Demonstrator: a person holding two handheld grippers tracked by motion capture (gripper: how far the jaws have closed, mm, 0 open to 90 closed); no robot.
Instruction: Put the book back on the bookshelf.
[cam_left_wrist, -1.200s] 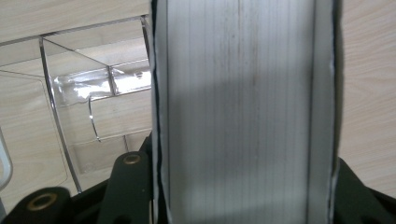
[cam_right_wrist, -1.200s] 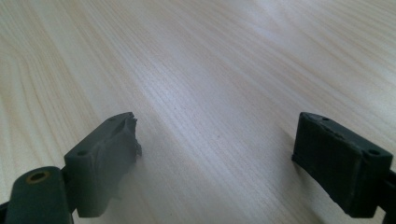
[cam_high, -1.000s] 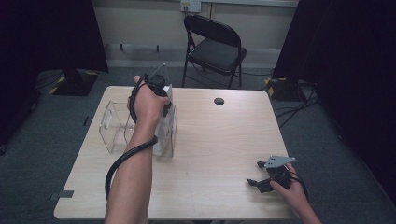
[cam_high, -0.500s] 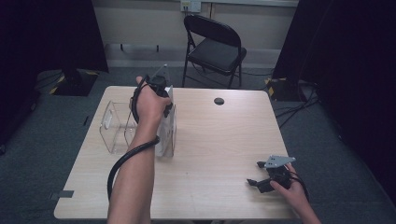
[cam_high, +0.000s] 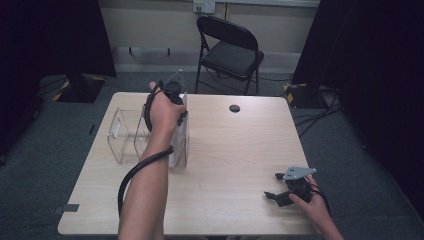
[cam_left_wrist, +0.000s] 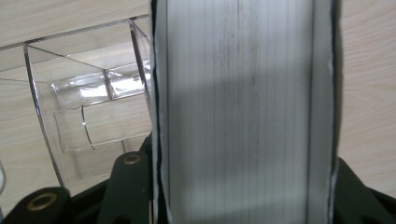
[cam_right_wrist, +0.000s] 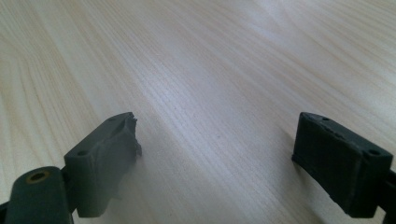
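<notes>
A thick book (cam_high: 181, 145) stands upright on its edge on the wooden table, right beside a clear acrylic holder (cam_high: 125, 135). My left gripper (cam_high: 175, 106) comes down on the book's top, with the hand covering most of it. In the left gripper view the white page block (cam_left_wrist: 243, 107) sits between the two black jaws, which press on both covers; the clear holder (cam_left_wrist: 88, 112) lies just to its left. My right gripper (cam_high: 272, 186) rests low near the table's front right corner. Its jaws stand apart (cam_right_wrist: 215, 154) with bare wood between them.
A small black round cap (cam_high: 234, 108) is set into the table (cam_high: 240, 145) near the far edge. A black folding chair (cam_high: 230, 50) stands behind the table. Cables lie on the floor to the right (cam_high: 320, 110).
</notes>
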